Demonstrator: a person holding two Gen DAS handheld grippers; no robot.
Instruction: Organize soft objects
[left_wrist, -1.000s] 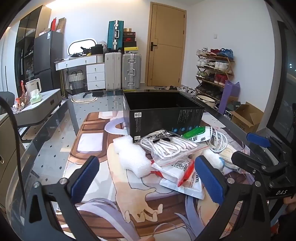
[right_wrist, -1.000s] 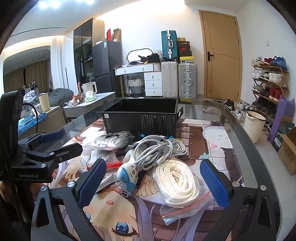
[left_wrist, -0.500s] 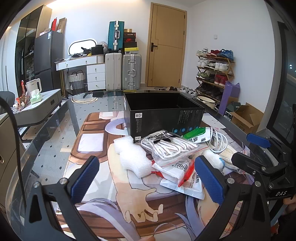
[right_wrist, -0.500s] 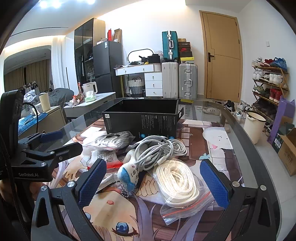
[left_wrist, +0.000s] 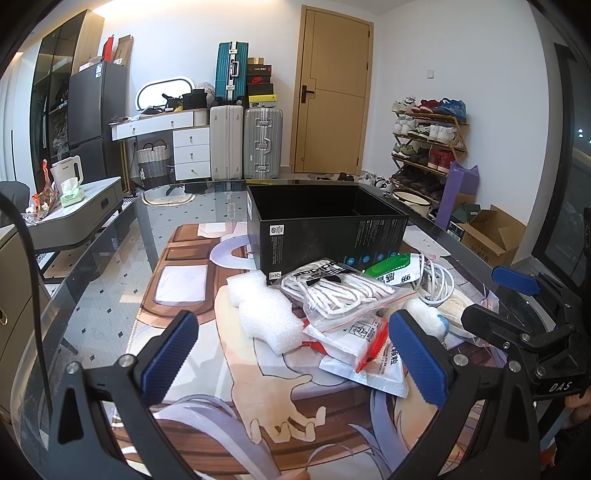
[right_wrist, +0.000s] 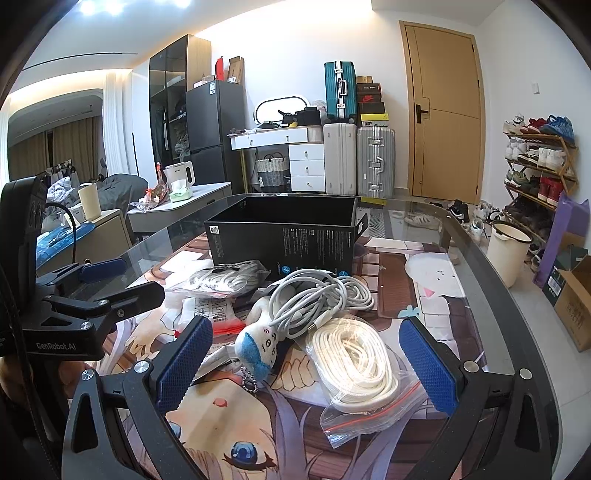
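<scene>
Left wrist view: left gripper spread wide and empty above the mat, with foam and bagged laces between its fingers. Right gripper also wide, empty, framing a plush, cable and bagged rope. Box stands behind the pile.

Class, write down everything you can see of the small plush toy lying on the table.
The plush toy is small, white and soft-looking, with a blue patch and dark stitched marks. A metal ball chain hangs from it. It lies on its side on the printed mat, its upper part under the grey cable coil, beside the bagged white cord. Neither gripper touches it.
</scene>
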